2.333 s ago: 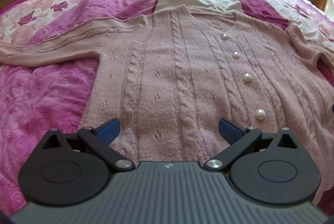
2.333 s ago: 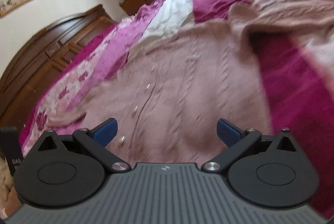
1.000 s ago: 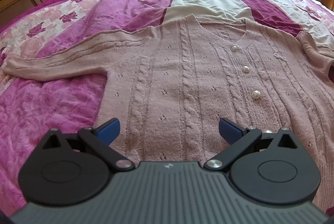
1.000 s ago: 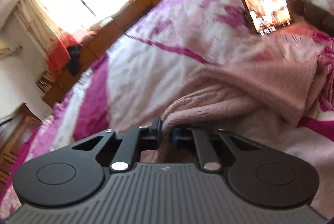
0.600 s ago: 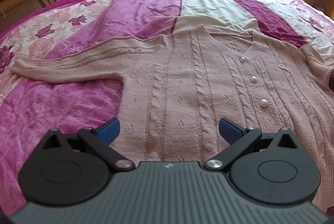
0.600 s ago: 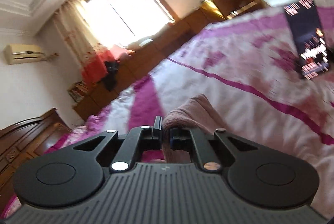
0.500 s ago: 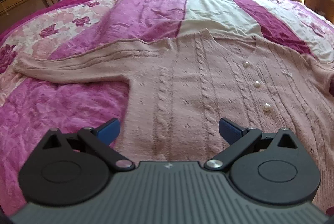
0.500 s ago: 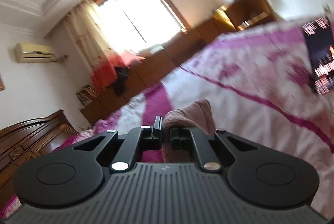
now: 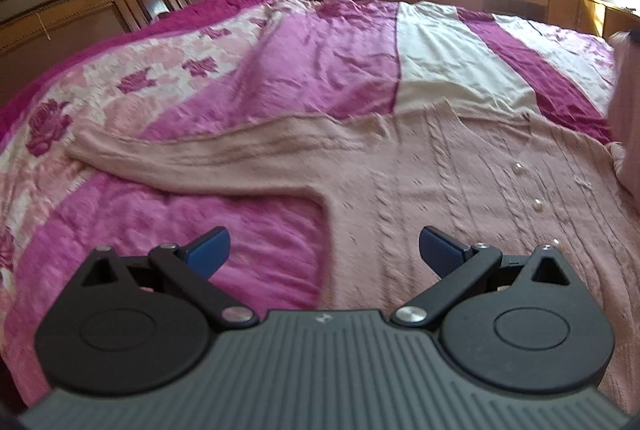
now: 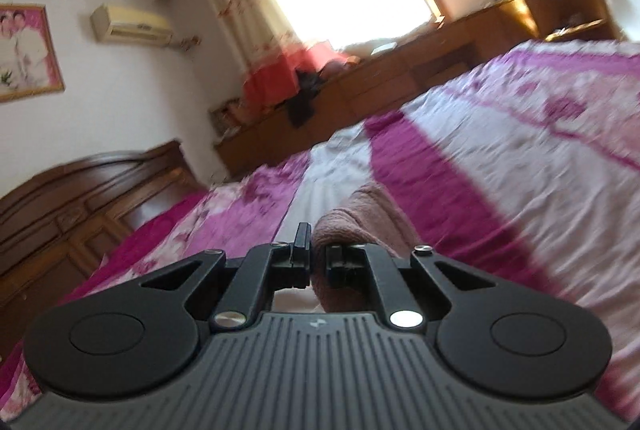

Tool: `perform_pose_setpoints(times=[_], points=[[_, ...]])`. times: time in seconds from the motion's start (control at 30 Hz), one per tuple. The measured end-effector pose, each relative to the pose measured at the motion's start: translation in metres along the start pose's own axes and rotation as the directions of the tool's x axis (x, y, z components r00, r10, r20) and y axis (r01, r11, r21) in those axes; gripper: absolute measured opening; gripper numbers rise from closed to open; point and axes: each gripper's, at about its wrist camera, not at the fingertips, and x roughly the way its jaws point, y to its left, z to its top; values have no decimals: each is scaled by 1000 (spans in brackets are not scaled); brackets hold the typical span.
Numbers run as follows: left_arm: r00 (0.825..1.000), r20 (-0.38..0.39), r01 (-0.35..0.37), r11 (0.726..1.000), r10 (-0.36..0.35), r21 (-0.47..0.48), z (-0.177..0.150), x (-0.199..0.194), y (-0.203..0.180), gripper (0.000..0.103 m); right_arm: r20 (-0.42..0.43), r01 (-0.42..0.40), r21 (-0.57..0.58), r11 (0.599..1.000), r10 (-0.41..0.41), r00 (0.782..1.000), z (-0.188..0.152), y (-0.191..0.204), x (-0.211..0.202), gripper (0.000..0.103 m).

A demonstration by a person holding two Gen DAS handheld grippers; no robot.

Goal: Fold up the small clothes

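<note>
Right tool (image 10: 318, 262) pinches pink cardigan (image 10: 360, 218); left tool (image 9: 323, 250) gapes.

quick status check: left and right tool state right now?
Left tool: open, empty, above the pink cardigan and bedspread.
Right tool: closed on a fold of the pink cardigan.

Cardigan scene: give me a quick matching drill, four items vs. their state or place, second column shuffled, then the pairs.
Items:
1. left claw
2. right claw
3. cardigan's outstretched sleeve
4. headboard

States or places:
A. shut on pink knit fabric
B. dark carved wood, at the far end of the bed
C. open, holding nothing
D. lying flat across the magenta bedspread

Pairs: 1-C, 2-A, 3-D, 4-B
</note>
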Motion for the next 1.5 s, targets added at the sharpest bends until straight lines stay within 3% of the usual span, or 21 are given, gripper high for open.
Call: perform_pose_setpoints(times=[0.27,0.43,0.53,0.6,0.63,0.7,0.83,0.97,1.1,1.2,1.37,1.5], points=[[1000,17,-21,1000,21,-7,7,2,23,103,-206,-28,-43,999,19,978,-82,51,71,7],[1000,17,-4,1000,4,-13,11,8,28,103,-363,-29,-27,999,18,932,-133,47,109,9],[999,19,26,1000,-26,-7,15,13,22,103,-471,-43,15,999,45,881,-155,37,121,27],[998,27,50,999,-51,8,18,16,11,103,-489,-76,41,996,86,868,-163,31,117,53],[997,31,67,997,-68,21,21,19,3,103,-485,-103,49,993,114,867,-164,31,111,59],[994,39,97,994,-99,46,25,27,-10,103,-492,-147,51,988,153,857,-158,32,97,71],[984,33,174,982,-177,77,37,53,-45,103,-494,-235,60,970,234,837,-125,21,61,71],[965,1,260,960,-261,100,51,85,-83,103,-430,-257,-34,966,218,876,-82,0,42,79],[928,-36,373,924,-371,83,66,112,-118,103,-391,-169,-125,978,108,914,-63,-28,49,80],[905,-69,424,902,-419,85,70,123,-141,103,-372,-71,-110,991,26,928,-58,-52,51,80],[889,-145,455,876,-435,161,76,122,-170,103,-398,100,-82,992,-125,909,-40,-78,48,80],[855,-226,507,845,-467,173,81,120,-196,102,-448,161,-84,983,-181,875,-26,-85,45,80]])
